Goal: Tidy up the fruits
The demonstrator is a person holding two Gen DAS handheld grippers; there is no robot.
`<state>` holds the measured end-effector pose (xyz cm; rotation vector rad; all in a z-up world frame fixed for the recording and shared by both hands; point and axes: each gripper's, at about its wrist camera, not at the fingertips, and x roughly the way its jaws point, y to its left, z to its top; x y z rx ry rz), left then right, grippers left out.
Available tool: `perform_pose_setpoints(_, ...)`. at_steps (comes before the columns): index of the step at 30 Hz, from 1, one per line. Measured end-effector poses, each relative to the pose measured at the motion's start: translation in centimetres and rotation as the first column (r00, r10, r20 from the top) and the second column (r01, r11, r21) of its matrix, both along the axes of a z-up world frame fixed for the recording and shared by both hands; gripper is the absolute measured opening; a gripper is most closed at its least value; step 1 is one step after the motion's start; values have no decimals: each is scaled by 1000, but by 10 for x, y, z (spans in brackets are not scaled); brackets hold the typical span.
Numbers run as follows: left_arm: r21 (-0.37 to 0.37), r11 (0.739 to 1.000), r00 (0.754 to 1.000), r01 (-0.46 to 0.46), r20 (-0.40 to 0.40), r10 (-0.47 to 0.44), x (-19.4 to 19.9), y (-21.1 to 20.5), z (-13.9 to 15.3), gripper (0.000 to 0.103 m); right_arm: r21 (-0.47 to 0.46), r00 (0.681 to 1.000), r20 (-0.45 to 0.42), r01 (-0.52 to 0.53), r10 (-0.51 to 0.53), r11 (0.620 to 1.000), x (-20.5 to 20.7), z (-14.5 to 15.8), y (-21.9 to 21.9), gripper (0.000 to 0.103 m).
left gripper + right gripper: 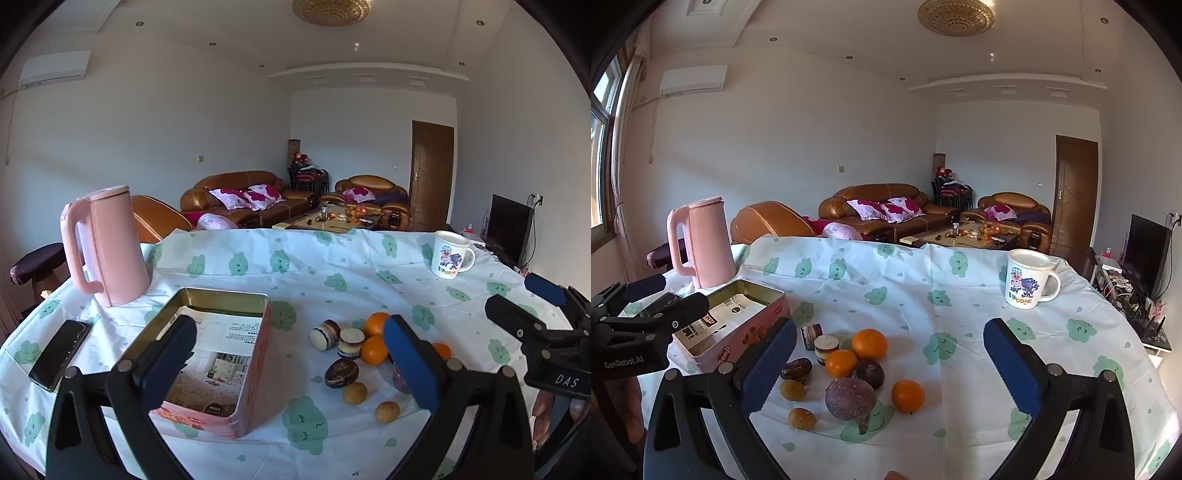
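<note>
A heap of fruit lies on the clouded tablecloth: three oranges, two dark purple passion fruits, two small brown round fruits and two small layered cakes. A pink tin box stands open to its left, lined with printed paper. My left gripper is open above the near table edge, one finger over the tin, the other in front of the oranges. My right gripper is open too, hovering just before the fruit with nothing between its blue pads.
A pink kettle stands at the far left behind the tin. A black phone lies at the left edge. A white cartoon mug stands at the far right. Sofas and a low table lie beyond.
</note>
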<state>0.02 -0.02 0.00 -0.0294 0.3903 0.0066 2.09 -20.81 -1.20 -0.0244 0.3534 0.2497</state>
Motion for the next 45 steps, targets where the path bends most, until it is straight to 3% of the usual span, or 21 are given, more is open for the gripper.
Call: perform_pose_setpoints(45, 17, 999, 999, -34, -10, 34, 2, -3, -8, 103, -4, 999, -33, -17, 17, 1000, 0, -16, 5, 102)
